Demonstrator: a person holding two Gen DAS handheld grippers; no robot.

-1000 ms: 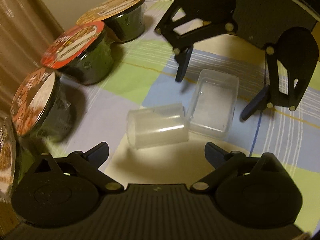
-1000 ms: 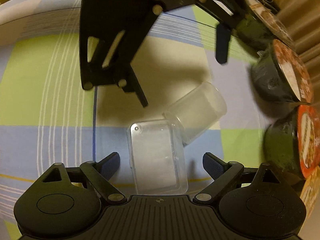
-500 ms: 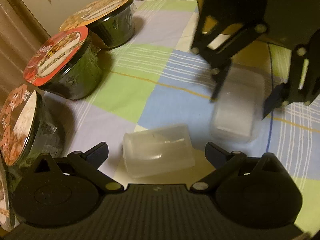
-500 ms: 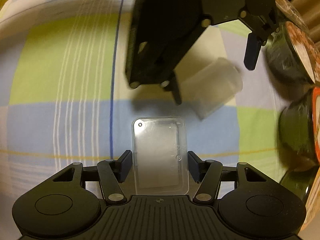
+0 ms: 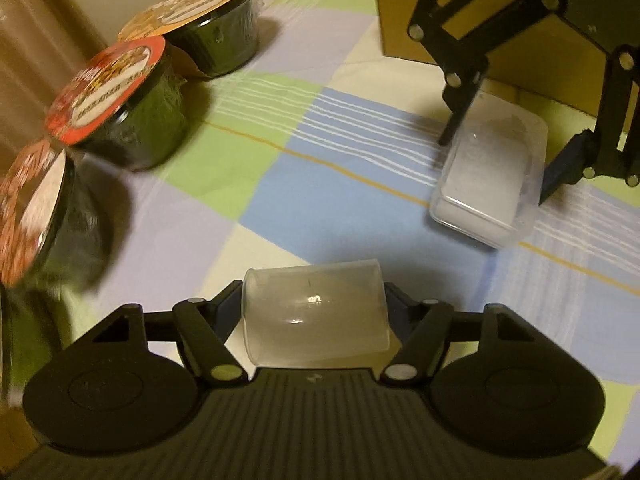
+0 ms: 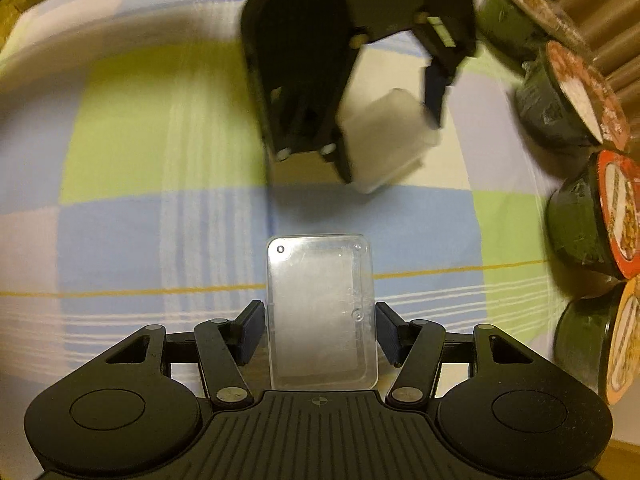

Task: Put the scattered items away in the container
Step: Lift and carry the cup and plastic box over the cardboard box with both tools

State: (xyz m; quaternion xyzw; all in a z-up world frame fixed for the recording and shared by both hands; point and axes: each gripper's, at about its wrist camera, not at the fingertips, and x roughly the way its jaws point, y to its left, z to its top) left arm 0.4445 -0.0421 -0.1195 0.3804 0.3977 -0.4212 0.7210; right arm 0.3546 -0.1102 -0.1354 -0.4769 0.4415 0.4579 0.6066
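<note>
A clear plastic cup [image 5: 315, 312] lies sideways between the fingers of my left gripper [image 5: 313, 312], which is shut on it; the same cup [image 6: 384, 142] shows blurred in the right wrist view, held by the left gripper [image 6: 390, 120]. A clear rectangular plastic box [image 6: 322, 312] sits between the fingers of my right gripper [image 6: 320, 330], which is shut on its long sides. In the left wrist view the box [image 5: 488, 176] hangs at the right in the right gripper [image 5: 494, 168], just above the checked tablecloth [image 5: 304, 184].
Several black instant-noodle bowls with printed lids stand in a row: one orange-lidded [image 5: 208, 20], one red-lidded [image 5: 116, 100], another at the left edge [image 5: 32, 216]; they line the right side in the right wrist view [image 6: 592, 208]. A brown cardboard box [image 5: 404, 12] stands behind.
My left gripper closed on the cup, which was lying loose before. The right gripper closed on the box and carried it away from the cup, to the right in the left wrist view.
</note>
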